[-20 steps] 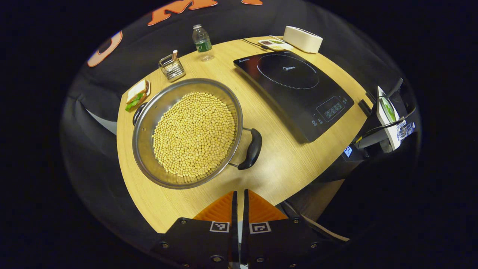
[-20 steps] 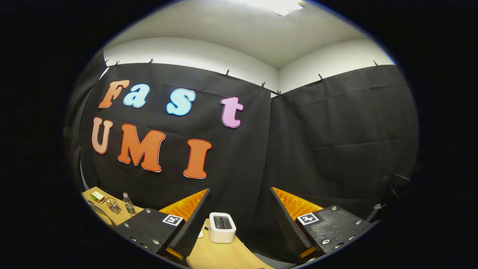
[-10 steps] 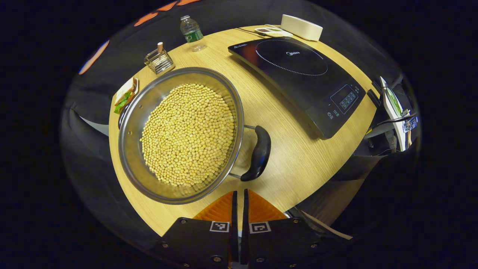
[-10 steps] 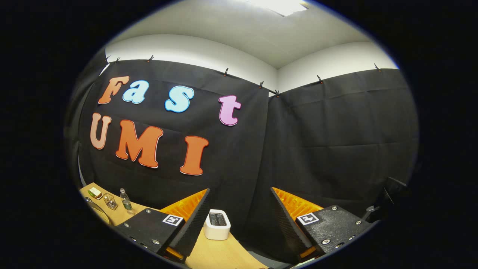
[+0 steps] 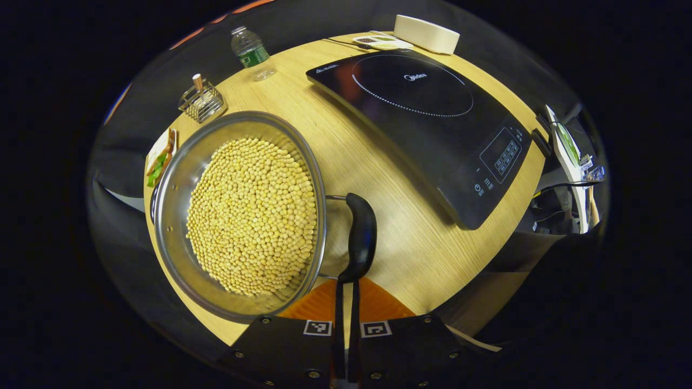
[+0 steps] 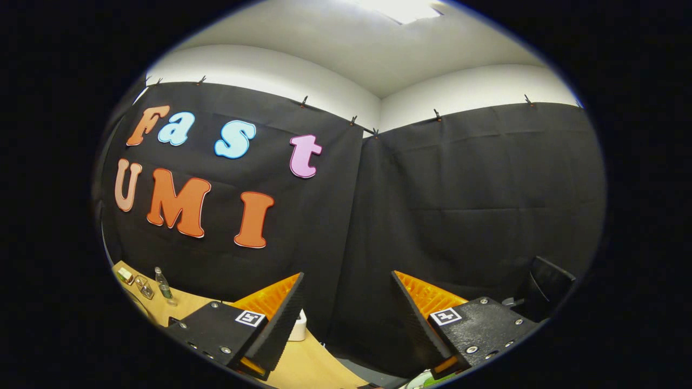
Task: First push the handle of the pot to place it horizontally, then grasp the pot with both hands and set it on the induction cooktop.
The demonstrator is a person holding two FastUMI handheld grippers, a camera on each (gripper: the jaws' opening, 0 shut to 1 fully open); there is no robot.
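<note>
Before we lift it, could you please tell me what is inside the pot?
The pot holds a heaped layer of small yellow soybeans. They cover its bottom, so anything beneath them is hidden.

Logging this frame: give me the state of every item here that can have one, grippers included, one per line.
pot: on the table, full of beans, not on the cooktop.
pot handle: tips of the left gripper at its near end.
induction cooktop: bare, nothing on it.
water bottle: upright, capped.
left gripper: shut, empty.
right gripper: open, empty, raised toward the booth wall.
</note>
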